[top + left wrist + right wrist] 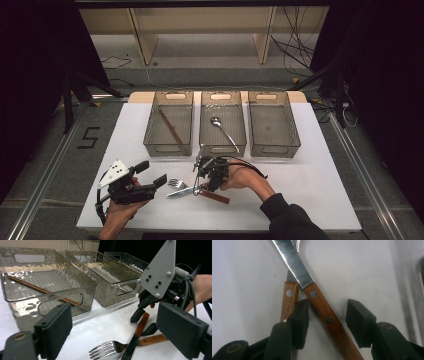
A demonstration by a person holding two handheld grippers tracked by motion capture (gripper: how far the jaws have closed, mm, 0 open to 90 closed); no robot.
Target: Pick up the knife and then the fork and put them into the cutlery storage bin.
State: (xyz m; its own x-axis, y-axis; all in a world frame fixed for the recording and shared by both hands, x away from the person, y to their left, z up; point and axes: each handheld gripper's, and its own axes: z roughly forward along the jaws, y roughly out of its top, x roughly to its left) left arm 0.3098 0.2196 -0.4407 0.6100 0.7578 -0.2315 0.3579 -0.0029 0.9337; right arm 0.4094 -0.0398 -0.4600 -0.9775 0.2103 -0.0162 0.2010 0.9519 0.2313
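two wooden-handled pieces are lying crossed; my right gripper [327,322] is straddling the knife [322,307] handle, jaws half open (not pressing), beside the fork [176,183]; my left gripper [155,174] is gaping wide.

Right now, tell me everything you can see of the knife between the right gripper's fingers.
The knife has a shiny steel blade and a brown wooden handle with metal rivets. It lies flat on the white table, crossing over the fork. The right gripper straddles its handle, one finger touching it, the other clear.
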